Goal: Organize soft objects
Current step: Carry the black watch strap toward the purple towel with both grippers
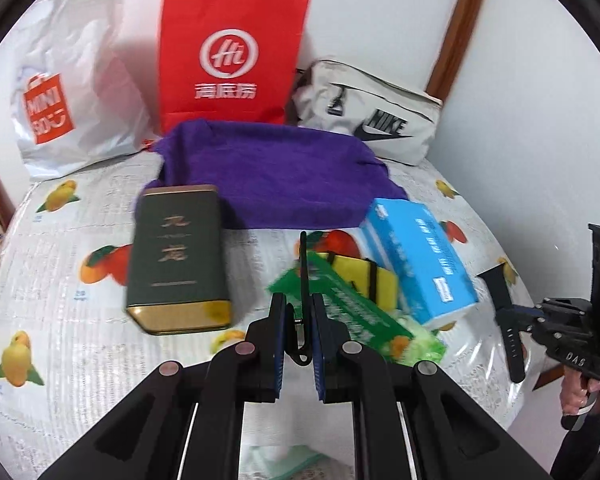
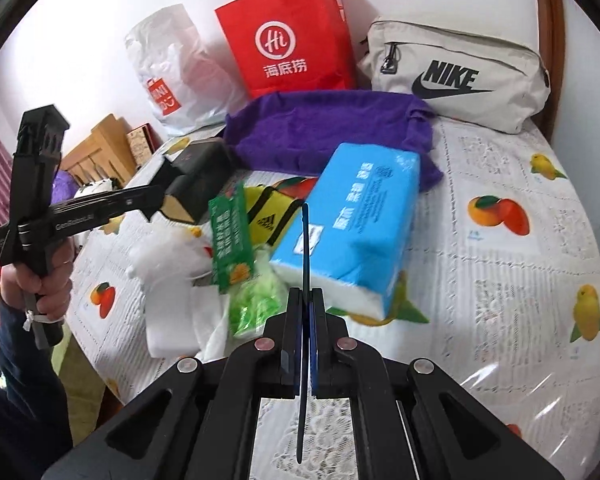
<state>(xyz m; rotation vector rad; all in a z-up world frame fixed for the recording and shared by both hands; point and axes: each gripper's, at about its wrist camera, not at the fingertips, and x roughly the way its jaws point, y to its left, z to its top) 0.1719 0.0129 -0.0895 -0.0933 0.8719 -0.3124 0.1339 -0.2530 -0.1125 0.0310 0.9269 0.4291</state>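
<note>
Two grippers hover over the desk (image 2: 500,240): the left gripper (image 1: 298,308) stands slightly parted, the right gripper (image 2: 305,300) pressed closed on nothing. Ahead lie a green pack (image 1: 348,304), blue tissue pack (image 2: 356,216), tin (image 1: 176,256) and purple towel (image 1: 276,176).

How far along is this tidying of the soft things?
Barely begun, it seems. Nothing looks sorted: the purple towel, blue tissue pack and green packet lie jumbled on the table. Neither the left gripper nor the right gripper holds any of them. All need placing.
</note>
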